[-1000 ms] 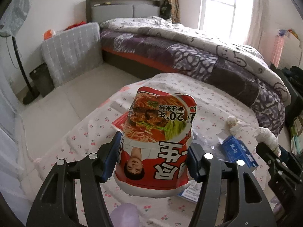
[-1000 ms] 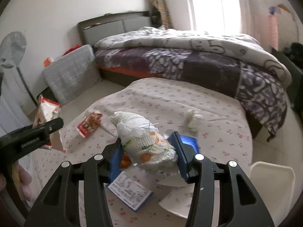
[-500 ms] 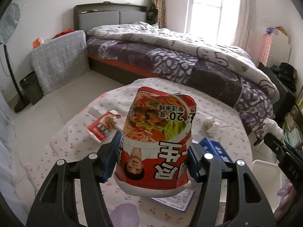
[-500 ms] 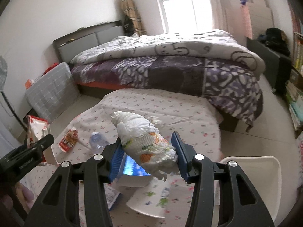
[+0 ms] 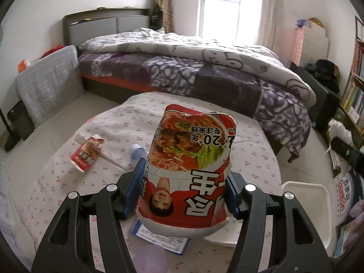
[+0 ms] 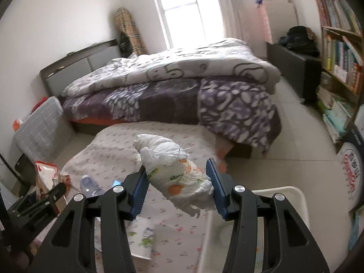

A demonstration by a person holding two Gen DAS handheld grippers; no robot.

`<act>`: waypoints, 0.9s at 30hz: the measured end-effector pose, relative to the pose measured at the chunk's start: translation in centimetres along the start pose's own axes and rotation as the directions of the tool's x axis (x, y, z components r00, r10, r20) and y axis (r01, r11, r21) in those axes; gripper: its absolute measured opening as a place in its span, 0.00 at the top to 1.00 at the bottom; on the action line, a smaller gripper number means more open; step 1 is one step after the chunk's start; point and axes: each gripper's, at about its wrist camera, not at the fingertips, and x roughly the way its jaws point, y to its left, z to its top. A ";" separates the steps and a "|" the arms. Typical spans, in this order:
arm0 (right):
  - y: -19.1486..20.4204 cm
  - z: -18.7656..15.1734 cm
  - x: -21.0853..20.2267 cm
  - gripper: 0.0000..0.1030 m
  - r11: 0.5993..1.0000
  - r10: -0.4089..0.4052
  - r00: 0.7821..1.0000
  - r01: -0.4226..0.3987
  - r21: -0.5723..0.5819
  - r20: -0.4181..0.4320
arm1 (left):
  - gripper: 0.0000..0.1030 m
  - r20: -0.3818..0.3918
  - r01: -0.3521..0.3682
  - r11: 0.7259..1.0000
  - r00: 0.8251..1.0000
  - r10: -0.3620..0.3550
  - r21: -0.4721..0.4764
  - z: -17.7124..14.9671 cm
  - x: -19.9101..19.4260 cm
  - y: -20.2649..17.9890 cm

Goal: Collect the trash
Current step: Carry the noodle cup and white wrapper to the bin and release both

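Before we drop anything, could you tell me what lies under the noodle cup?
Under the noodle cup, held in the left tool, a blue leaflet lies on the cloth. The cup covers the leaflet's far part.

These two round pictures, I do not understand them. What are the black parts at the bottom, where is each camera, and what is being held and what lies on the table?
No robot here: a person holds a hand tool with two fingers in each hand, and a wide-angle camera on each tool looks forward along its fingers. The black arms with blue pads are those fingers.

In the left camera's picture, the left gripper clamps a crushed red noodle cup. In the right camera's picture, the right gripper clamps a rolled-up diaper.

Below is a table under a flowered cloth. On it lie a red snack packet, a plastic bottle and a blue leaflet. A white bin stands beside it.
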 end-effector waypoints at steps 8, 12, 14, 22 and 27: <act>-6.0 0.7 -0.9 0.52 0.993 -0.058 0.997 0.064 0.096 -0.058 | 0.43 -0.017 0.058 0.996 0.998 -0.057 0.069 -0.7 0.5 -4.6; -8.2 0.6 -1.7 0.50 0.988 -0.096 0.994 0.103 0.114 -0.061 | 0.43 -0.033 0.100 0.990 0.995 -0.097 0.103 -1.2 0.7 -7.4; -9.4 0.5 -2.1 0.46 0.985 -0.118 0.991 0.125 0.122 -0.058 | 0.43 -0.040 0.118 0.986 0.993 -0.114 0.119 -1.4 0.8 -8.7; -13.8 0.6 -4.0 0.20 0.957 -0.217 0.976 0.220 0.189 -0.033 | 0.43 -0.078 0.184 0.960 0.982 -0.172 0.210 -3.2 0.9 -14.3; -15.6 0.9 -4.6 0.16 0.942 -0.253 0.967 0.252 0.222 -0.026 | 0.42 -0.114 0.225 0.941 0.973 -0.202 0.252 -4.3 0.8 -16.9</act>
